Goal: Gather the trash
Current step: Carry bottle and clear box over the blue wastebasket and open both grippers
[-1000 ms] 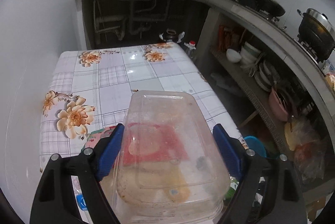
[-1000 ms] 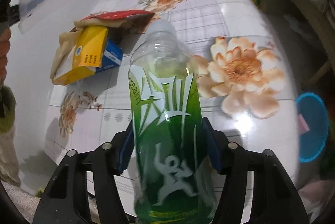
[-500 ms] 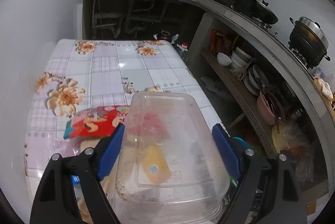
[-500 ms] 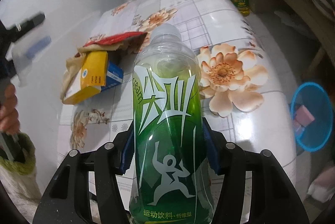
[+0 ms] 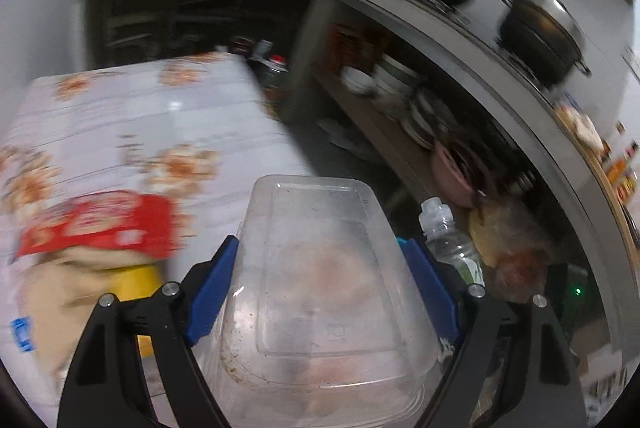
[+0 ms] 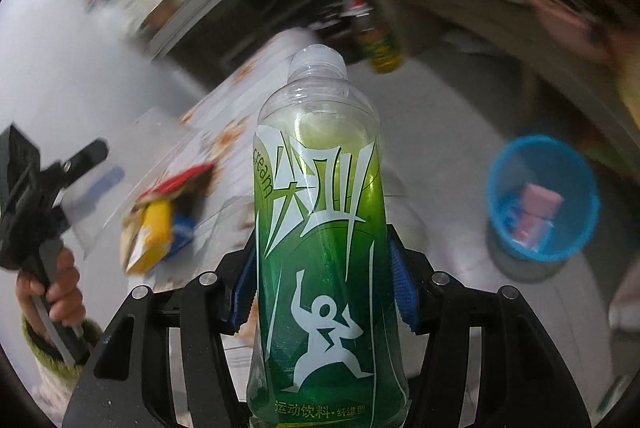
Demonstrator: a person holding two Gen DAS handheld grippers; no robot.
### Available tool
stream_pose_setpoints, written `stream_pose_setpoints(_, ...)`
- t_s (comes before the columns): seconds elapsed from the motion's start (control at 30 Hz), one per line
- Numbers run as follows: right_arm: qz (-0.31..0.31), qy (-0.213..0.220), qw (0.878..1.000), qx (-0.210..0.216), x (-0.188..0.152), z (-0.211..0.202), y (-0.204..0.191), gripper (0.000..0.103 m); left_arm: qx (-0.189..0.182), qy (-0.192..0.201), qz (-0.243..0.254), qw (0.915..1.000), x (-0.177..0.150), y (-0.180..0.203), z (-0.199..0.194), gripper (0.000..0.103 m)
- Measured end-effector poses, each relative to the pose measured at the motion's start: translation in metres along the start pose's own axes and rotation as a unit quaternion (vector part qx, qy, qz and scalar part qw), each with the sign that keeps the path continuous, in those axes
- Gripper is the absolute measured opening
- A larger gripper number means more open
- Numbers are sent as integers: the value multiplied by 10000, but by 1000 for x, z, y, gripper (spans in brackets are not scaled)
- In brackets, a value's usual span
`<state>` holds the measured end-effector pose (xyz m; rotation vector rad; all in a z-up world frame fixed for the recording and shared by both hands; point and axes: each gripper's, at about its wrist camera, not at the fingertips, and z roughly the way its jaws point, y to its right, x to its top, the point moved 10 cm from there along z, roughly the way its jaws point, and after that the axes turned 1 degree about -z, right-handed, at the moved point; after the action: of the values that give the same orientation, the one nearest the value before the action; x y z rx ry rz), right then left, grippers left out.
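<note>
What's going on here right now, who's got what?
A person is clearing trash with a claw in each hand. The left claw is clamped on an empty clear plastic food container; the right claw grips a green sports drink bottle. Wrappers and a yellow carton remain on the flowered table. A blue bin sits on the floor.

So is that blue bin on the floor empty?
No, the blue bin on the floor already holds a pink piece of trash, seen in the right wrist view.
</note>
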<state>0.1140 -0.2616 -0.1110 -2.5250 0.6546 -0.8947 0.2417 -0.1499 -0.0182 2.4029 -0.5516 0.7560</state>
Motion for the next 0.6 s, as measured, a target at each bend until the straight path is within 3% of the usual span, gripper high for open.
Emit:
stream_pose_setpoints(0.2,1399,69,9897,-309,-14,-4,109,54,-583,-1119,321,9915,-23,90,106,82)
stream_pose_setpoints(0.4,2875,-284,9571,-237,-45,35,205,55,-582,-2204,591,9719,-57,150,213,82)
stream_pose_setpoints(0.5,3421,-438,9385,-180,-53,60,244,55,-479,-2590,635,9626,-71,169,262,82)
stream_pose_setpoints(0.6,3670,-478,9287,-206,-49,75,269,55,-321,-2793,754,9567,-82,183,302,83)
